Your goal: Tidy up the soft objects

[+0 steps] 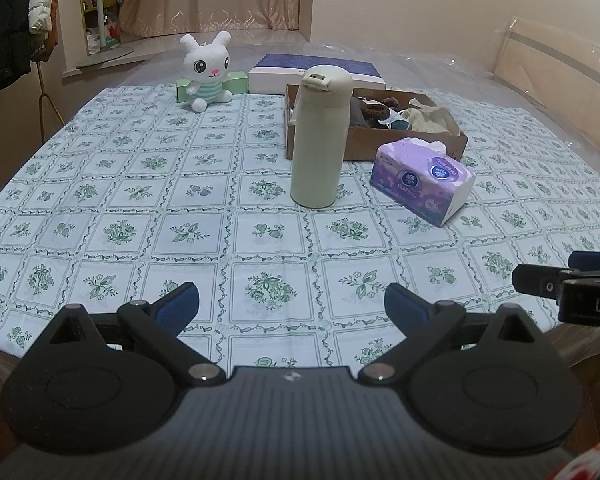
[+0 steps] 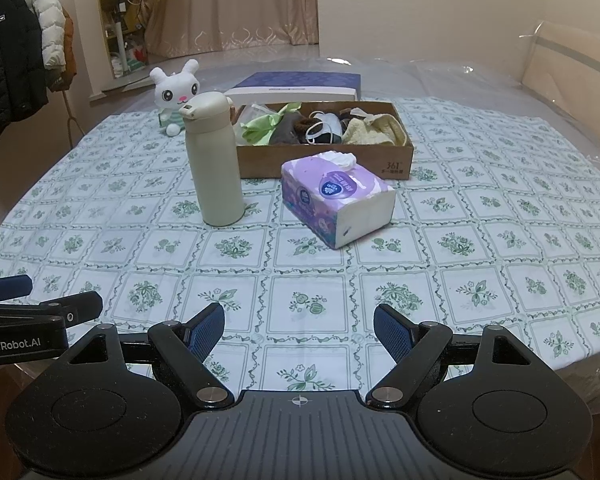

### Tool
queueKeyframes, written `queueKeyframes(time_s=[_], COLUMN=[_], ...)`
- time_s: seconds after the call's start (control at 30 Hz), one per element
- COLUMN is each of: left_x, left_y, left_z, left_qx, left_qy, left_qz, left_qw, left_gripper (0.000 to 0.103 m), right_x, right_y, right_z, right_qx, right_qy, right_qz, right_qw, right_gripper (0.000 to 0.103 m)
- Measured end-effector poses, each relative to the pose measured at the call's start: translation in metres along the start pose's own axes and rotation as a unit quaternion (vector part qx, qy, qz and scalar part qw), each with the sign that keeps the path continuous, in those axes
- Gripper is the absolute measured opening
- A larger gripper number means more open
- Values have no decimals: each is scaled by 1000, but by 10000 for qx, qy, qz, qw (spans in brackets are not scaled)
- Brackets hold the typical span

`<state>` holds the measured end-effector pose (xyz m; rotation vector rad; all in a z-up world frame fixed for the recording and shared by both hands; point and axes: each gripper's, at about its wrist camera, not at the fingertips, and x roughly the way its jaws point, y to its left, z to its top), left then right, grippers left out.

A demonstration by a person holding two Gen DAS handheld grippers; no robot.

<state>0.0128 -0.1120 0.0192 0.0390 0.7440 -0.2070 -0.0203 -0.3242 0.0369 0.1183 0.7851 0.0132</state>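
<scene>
My left gripper (image 1: 292,308): jaws wide apart, nothing between them, hovering over the near edge of the tablecloth (image 1: 140,208).
My right gripper (image 2: 299,330): also spread wide and empty, just right of the left one.
Plush rabbit (image 1: 209,72): sitting upright at the far left, well apart from the cardboard box (image 2: 328,160); it looks like the soft thing left out.
Box: far centre-right, already holding cloths and a mask.
Tissue pack (image 2: 334,196): just in front of the box, near side.
Flask (image 2: 214,160): upright between me and the rabbit.
Approach, I judge: reach with the left, pass left of the flask, and pinch the rabbit's body, not an ear.
</scene>
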Motion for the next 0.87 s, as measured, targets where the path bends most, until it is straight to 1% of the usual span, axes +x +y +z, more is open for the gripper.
queueKeyframes(time_s=[0.6, 0.8, 0.87], left_x=[0, -3, -2], left_y=[1, 0, 0], left_z=[1, 1, 2], left_qx=[-5, -4, -30], left_qy=[-15, -159, -148], left_qz=[-4, -40, -41], left_qw=[10000, 9999, 9999], left_gripper=[99, 99, 99], right_x=[0, 0, 0], right_y=[0, 0, 0], right_z=[0, 0, 0], right_qx=[-5, -2, 2], right_qy=[-15, -14, -16], right_qz=[-1, -2, -2], right_qw=[10000, 10000, 10000], right_gripper=[81, 81, 81])
